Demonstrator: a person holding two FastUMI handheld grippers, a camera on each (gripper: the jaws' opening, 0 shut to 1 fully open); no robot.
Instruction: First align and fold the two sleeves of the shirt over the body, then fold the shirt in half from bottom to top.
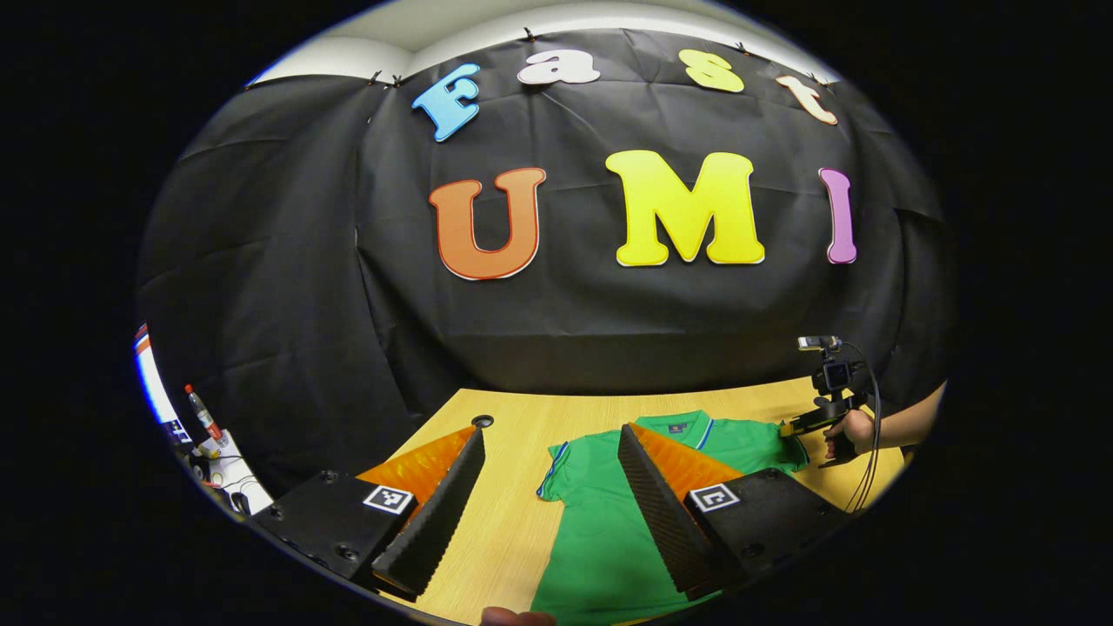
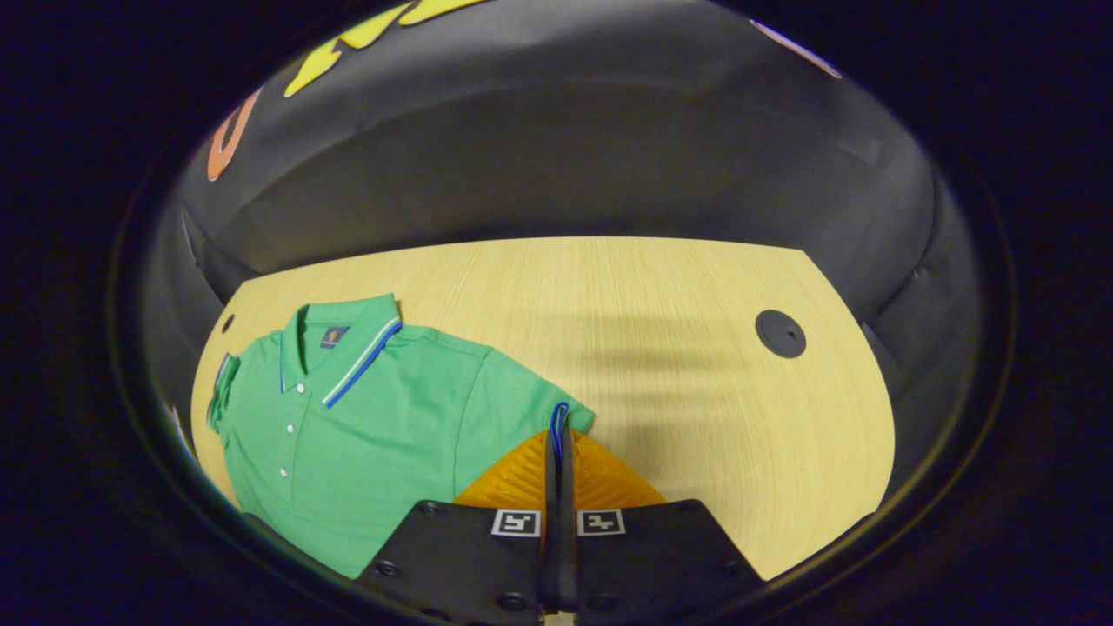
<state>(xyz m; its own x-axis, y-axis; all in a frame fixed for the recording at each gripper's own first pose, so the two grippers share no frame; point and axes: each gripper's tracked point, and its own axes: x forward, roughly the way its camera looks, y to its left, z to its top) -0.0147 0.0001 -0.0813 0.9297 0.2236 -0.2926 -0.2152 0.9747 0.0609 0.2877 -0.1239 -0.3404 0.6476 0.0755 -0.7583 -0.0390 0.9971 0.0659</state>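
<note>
Presently: green shirt (image 2: 365, 417) flat on tabletop (image 2: 661, 348), both sleeves unfolded. Right tongs (image 2: 557, 435) clenched on one sleeve's cuff (image 2: 558, 416); left tongs (image 1: 548, 469) released, above the body. Both sleeve folds and bottom-to-top fold outstanding.
</note>
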